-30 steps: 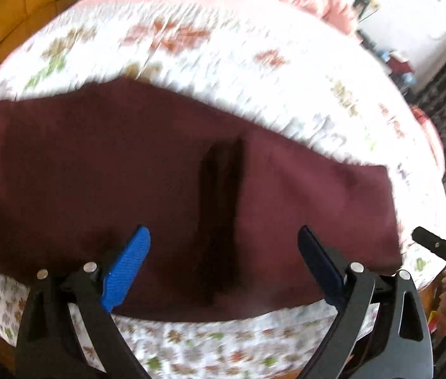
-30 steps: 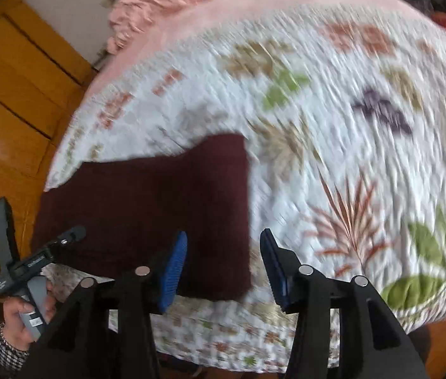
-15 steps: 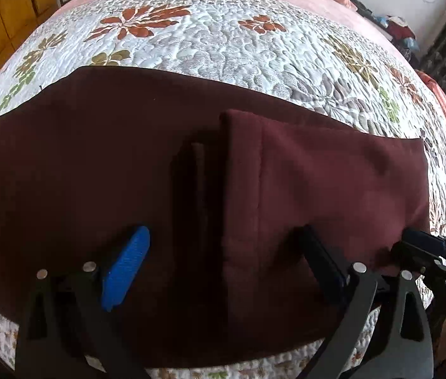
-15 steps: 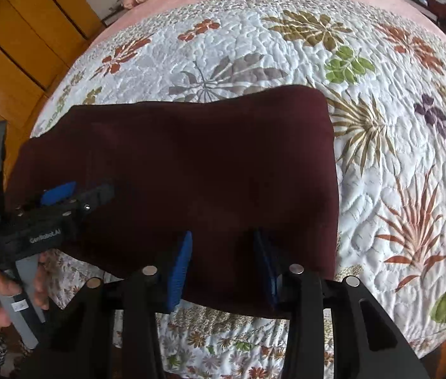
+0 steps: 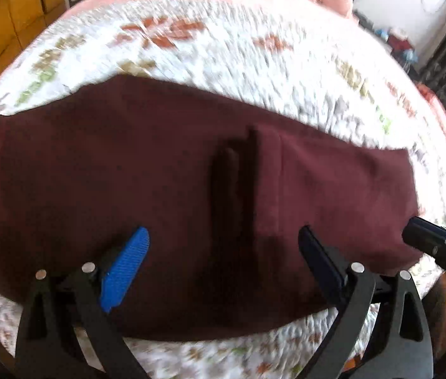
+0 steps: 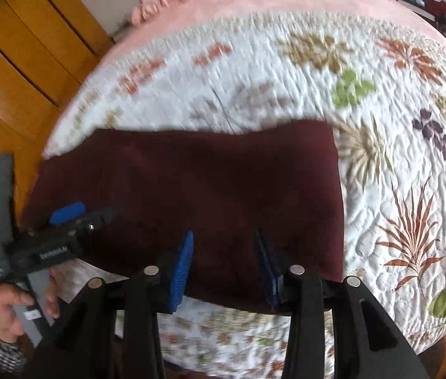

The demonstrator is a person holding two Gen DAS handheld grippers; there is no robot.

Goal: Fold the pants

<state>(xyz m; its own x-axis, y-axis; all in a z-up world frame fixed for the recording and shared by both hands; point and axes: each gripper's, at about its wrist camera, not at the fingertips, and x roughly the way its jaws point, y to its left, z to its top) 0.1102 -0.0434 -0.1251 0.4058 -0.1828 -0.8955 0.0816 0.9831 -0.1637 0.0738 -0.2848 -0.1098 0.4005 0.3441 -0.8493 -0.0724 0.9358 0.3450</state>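
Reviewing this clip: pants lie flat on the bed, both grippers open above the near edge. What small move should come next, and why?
Probably lower the right gripper onto the near edge of the pants and close. Its jaws straddle the cloth without pinching it, and the left gripper hangs wide open.

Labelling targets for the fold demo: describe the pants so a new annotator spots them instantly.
Start at the bed's white floral quilt, with a pink blanket beyond it. Along the quilt's near edge lies a long flat strip of cloth: the maroon pants. They are the only plain dark item on the patterned quilt, with an upright fold ridge near the middle.
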